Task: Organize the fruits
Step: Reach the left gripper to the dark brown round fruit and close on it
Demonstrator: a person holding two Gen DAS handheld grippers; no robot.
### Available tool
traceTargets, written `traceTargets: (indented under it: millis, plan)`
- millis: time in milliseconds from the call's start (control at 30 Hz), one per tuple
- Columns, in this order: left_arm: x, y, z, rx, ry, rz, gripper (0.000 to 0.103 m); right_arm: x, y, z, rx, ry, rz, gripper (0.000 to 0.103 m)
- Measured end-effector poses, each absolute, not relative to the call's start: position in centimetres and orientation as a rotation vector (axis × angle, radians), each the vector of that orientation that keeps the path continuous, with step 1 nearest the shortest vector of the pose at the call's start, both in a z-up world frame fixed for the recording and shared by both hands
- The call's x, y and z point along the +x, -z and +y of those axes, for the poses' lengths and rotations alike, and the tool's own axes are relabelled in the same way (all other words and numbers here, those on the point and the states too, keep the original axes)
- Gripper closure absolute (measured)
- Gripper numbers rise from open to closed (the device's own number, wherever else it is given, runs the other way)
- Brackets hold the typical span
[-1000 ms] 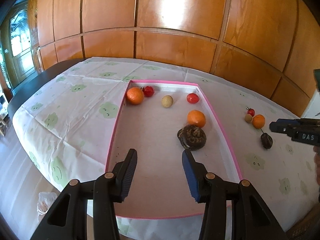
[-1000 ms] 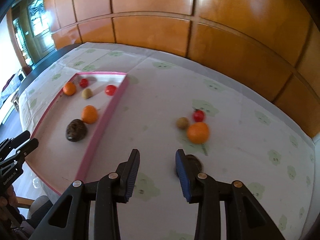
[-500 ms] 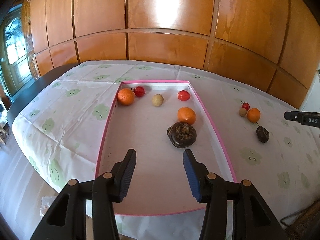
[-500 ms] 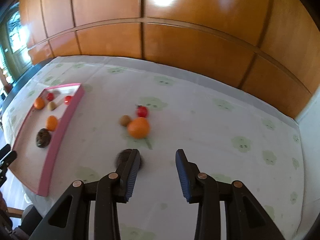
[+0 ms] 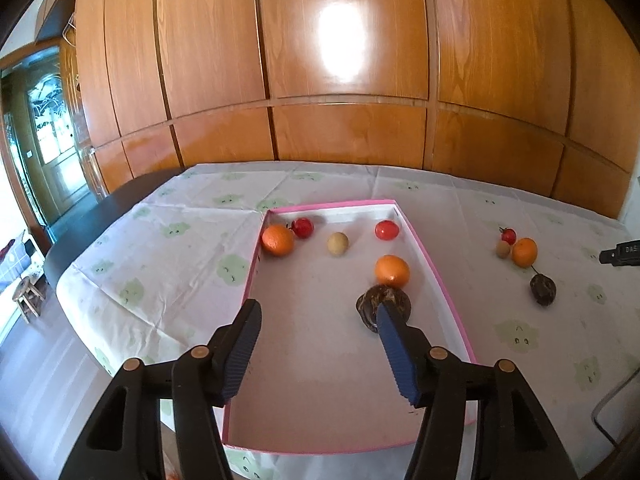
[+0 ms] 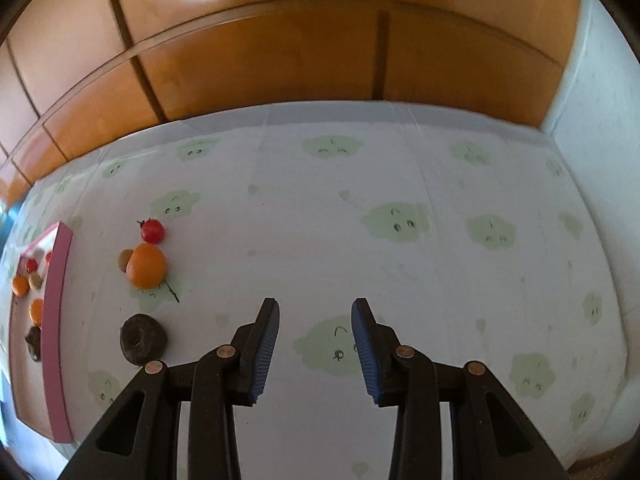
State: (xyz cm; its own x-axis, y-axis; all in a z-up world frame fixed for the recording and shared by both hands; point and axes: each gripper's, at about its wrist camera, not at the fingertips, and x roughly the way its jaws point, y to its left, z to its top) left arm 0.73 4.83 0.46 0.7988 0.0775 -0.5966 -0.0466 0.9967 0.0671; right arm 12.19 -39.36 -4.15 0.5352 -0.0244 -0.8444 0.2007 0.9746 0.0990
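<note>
A pink-rimmed tray (image 5: pixel 448 292) lies on the tablecloth and holds two oranges (image 5: pixel 392 271), two red tomatoes (image 5: pixel 387 229), a small tan fruit (image 5: pixel 338 243) and a dark brown fruit (image 5: pixel 374 306). My left gripper (image 5: pixel 316 314) is open and empty above the tray's near half. Right of the tray lie an orange (image 6: pixel 146 265), a red tomato (image 6: pixel 152 231), a tan fruit (image 6: pixel 125 259) and a dark fruit (image 6: pixel 143 339). My right gripper (image 6: pixel 315 312) is open and empty, over bare cloth to the right of these. Its tip shows in the left wrist view (image 5: pixel 620 254).
The table carries a white cloth with green cloud faces (image 6: pixel 396 220). A wood-panelled wall (image 5: pixel 340 60) runs along the far edge. A white wall (image 6: pixel 600 92) bounds the right end. The tray also shows at the left edge of the right wrist view (image 6: pixel 56 320).
My right gripper has swung to the right, so the loose fruits have slid from centre to the left of its view. My left gripper has pulled back and tilted up a little.
</note>
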Motion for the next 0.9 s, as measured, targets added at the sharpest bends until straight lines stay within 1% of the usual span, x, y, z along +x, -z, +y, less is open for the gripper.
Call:
traceTargets:
  millis: [333, 700, 900]
  plan:
    - [0.3, -1.2, 4.2, 0.08, -0.077, 0.61, 0.042, 12.1, 4.0, -39.3, 0.21, 0.137, 0.993, 0.065]
    - [-0.4, -4.0, 4.6, 0.107, -0.136, 0.515, 0.041, 12.1, 3.7, -39.5, 0.228, 0.138, 0.981, 0.065]
    - [-0.7, -5.0, 4.6, 0.105, -0.143, 0.491, 0.04, 11.9, 3.6, -39.5, 0.235, 0.135, 0.974, 0.065]
